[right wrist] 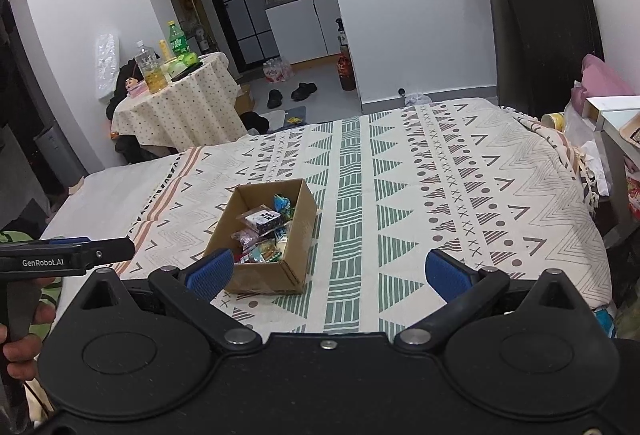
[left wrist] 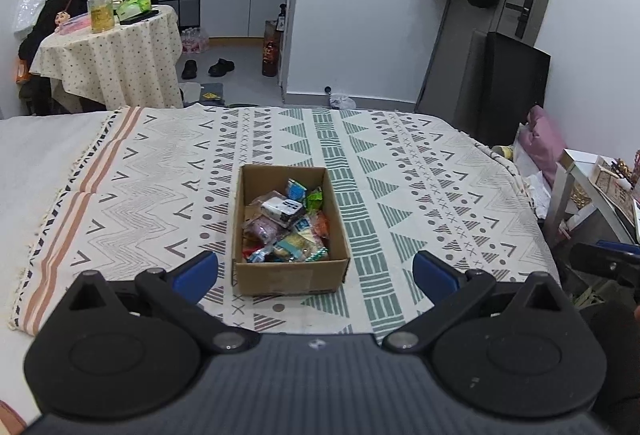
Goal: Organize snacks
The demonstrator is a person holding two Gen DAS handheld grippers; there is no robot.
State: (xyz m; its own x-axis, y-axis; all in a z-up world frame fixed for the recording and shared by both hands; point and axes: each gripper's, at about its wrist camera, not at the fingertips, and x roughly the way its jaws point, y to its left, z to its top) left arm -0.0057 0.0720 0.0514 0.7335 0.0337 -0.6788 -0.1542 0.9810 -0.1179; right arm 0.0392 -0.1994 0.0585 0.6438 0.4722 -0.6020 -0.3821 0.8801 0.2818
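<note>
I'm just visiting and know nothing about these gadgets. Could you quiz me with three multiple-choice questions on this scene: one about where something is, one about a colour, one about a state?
1. Where are the snack packets?
A. Inside the cardboard box
B. Spread over the patterned blanket
C. On the round side table

2. What colour are the pads on the left gripper?
A. Red
B. Blue
C. Yellow

3. How does the right gripper stand?
A. Shut on a packet
B. Shut on the box edge
C. Open, holding nothing

Answers:
1. A, as the packets lie heaped between the box walls and none shows on the blanket.
2. B, as both pads are blue in the left wrist view.
3. C, as its fingers are spread wide with only blanket and box seen between them.
</note>
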